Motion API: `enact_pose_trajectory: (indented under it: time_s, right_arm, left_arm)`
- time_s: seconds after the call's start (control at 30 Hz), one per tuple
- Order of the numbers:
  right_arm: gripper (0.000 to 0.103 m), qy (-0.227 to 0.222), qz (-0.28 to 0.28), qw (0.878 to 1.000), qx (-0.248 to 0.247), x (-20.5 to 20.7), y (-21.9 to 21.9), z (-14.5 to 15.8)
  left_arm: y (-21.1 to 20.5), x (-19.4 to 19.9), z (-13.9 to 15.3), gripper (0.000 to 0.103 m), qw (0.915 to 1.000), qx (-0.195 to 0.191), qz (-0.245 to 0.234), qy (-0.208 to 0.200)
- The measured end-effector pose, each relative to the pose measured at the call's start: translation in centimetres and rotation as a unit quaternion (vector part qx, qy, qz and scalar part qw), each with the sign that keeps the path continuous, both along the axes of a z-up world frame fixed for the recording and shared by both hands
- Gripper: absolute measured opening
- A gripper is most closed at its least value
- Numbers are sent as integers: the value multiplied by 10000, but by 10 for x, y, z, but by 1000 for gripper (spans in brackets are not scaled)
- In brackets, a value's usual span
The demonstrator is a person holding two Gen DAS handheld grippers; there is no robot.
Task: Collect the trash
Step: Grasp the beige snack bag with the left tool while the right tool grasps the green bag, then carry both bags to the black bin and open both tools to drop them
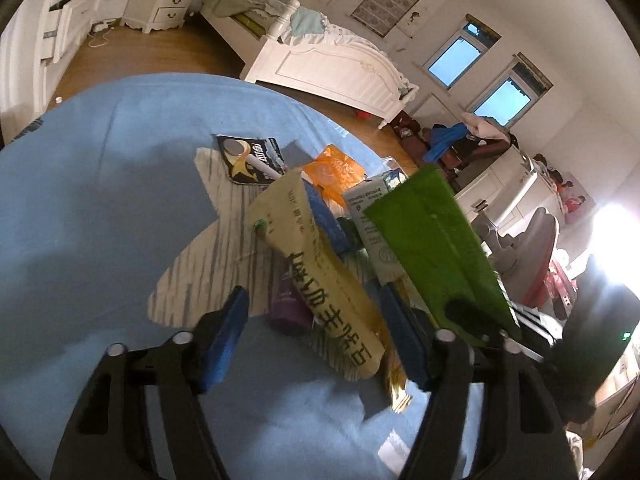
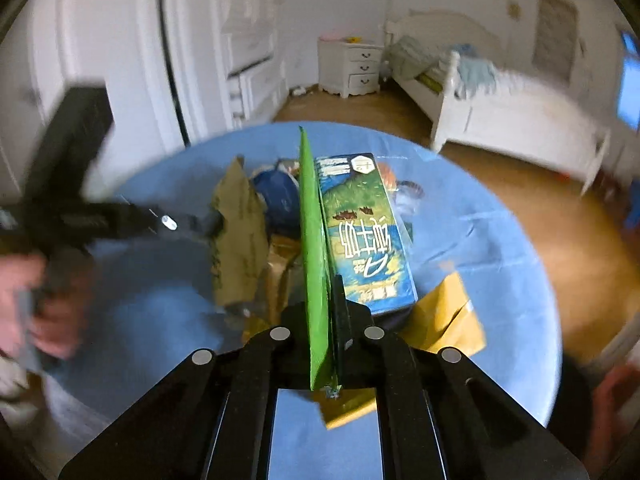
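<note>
Right wrist view: the right hand-held gripper (image 2: 326, 344) clenches a green wrapper (image 2: 314, 248), the left hand-held gripper (image 1: 316, 344) gapes released around a beige packet (image 1: 320, 272), and a milk carton (image 2: 360, 232) and other litter ahead remain on the worktop (image 2: 480, 220), so collecting looks barely begun.

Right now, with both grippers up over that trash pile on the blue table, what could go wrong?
1. The right gripper pinches only the bottom edge of the green packet, so it could slip free.
2. The left gripper stands open around the yellow wrapper; the wrapper may drop.
3. The milk carton lies right beside the green packet and could be knocked.
</note>
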State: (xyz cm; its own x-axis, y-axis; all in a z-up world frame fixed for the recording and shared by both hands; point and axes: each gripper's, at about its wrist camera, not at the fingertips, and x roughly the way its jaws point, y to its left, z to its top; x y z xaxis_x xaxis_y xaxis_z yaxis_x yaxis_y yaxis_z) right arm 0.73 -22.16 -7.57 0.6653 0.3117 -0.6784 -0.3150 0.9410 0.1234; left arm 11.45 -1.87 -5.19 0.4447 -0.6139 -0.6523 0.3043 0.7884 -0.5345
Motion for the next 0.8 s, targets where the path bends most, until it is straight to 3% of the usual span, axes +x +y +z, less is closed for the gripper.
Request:
enact_pose_trajectory:
  time_s: [0.07,0.13,0.33,0.6,0.8]
  right_arm:
    - [6,92,-55,9988,473,-4,-8,0]
    - [6,127,-88,9974,710,-9,-14,2]
    - [6,44,-153,9905,1367,-29,-34,9]
    - [6,-295,-428,9741,2201,-54,-77,29]
    - [6,-769,-1005,9608,2465,-81,-132,47]
  left_arm:
    - [0,6,-3,51,10000,12,45,45]
    - [-5,12,-7,28,9999,90,105,54]
    - [5,0,4,9,9983,94,486,-314]
    - [-1,-31,67,8,9922,171,478,-1137]
    - [-59,-39,101,8,9899,57,-107,-1412]
